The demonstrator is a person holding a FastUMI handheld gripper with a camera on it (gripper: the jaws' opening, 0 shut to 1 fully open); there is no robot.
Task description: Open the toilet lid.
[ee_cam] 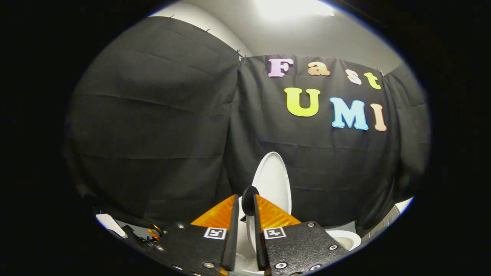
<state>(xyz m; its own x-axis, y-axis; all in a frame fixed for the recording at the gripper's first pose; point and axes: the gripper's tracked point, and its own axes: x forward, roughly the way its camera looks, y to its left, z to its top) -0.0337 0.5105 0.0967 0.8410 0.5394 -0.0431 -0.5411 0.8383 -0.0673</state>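
The toilet lid [273, 180] stands upright just ahead of the fingers, a white oval raised on edge with its inner face turned toward the camera and its top rounded against the black cloth wall [153, 126] behind it. Its surface is smooth and plain, with a thin raised rim running round the outline. The lower end drops down between the two fingers and is hidden there.

A small dark round knob [249, 200] sits at the lid's lower left edge, right at the fingertips. Whether it is part of the lid or of the gripper cannot be told.

The gripper [245, 209] has its fingers drawn close together, with only a narrow gap left between them. White toilet surface shows through that gap, and the lid's lower edge seems to sit in it, but whether both fingers press on it cannot be told.

To the right of the fingers and lower down, a curved white piece of the toilet bowl [347, 238] shows past the gripper body. Left of the gripper, a white object [110, 224] lies low at the foot of the cloth, too cut off to identify.

Each finger carries a small square black-and-white marker [215, 232] near its base. Above the cloth, a grey ceiling holds a bright light [291, 8].
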